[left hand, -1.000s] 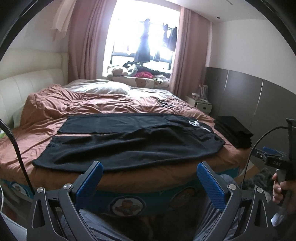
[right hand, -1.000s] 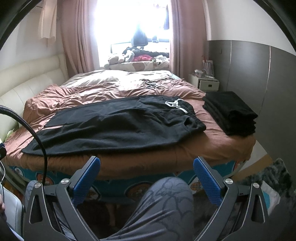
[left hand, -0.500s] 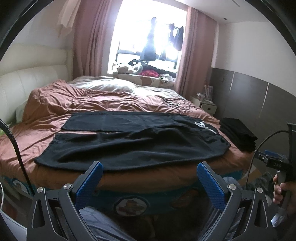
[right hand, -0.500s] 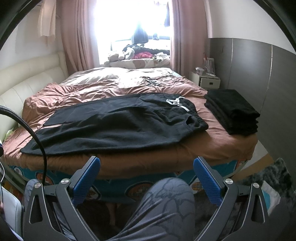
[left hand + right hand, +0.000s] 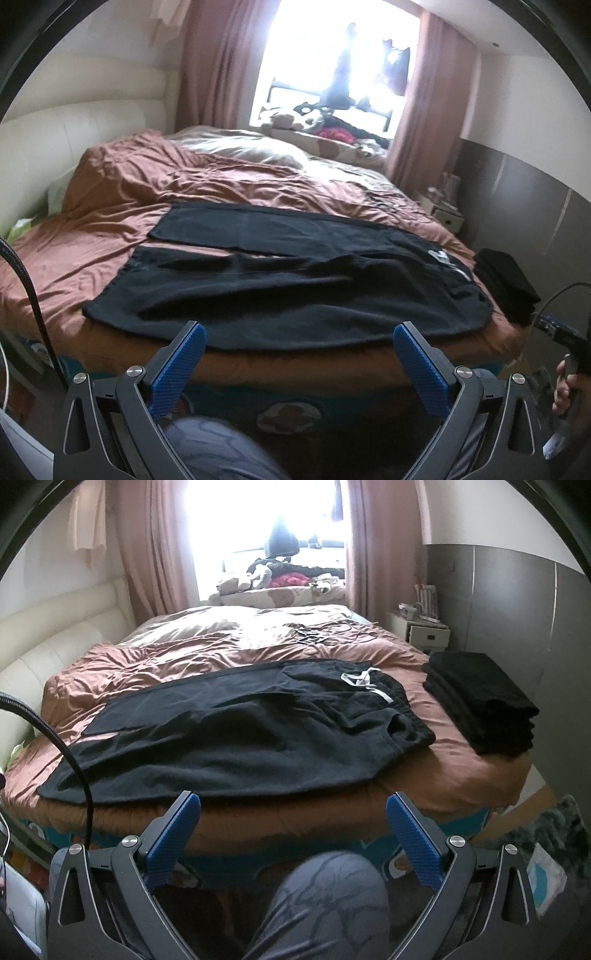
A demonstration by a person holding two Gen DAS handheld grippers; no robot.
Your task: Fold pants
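Black pants [image 5: 280,280] lie spread flat across the near part of a bed with a brown cover [image 5: 155,188]. The legs point left and the waistband with a white drawstring [image 5: 364,681] is at the right. The pants also show in the right wrist view [image 5: 229,734]. My left gripper [image 5: 299,354] is open and empty, held in front of the bed's near edge, short of the pants. My right gripper [image 5: 293,823] is open and empty too, also short of the near edge.
A stack of folded black clothes [image 5: 480,705] sits on the bed's right corner. A white nightstand [image 5: 421,633] stands by the grey wall. A cream headboard [image 5: 55,147] is at the left. The person's knee [image 5: 325,897] is below my right gripper.
Both grippers have moved closer to the bed, so the pants look larger. The left view has risen and tilted a little. Both grippers stay open.
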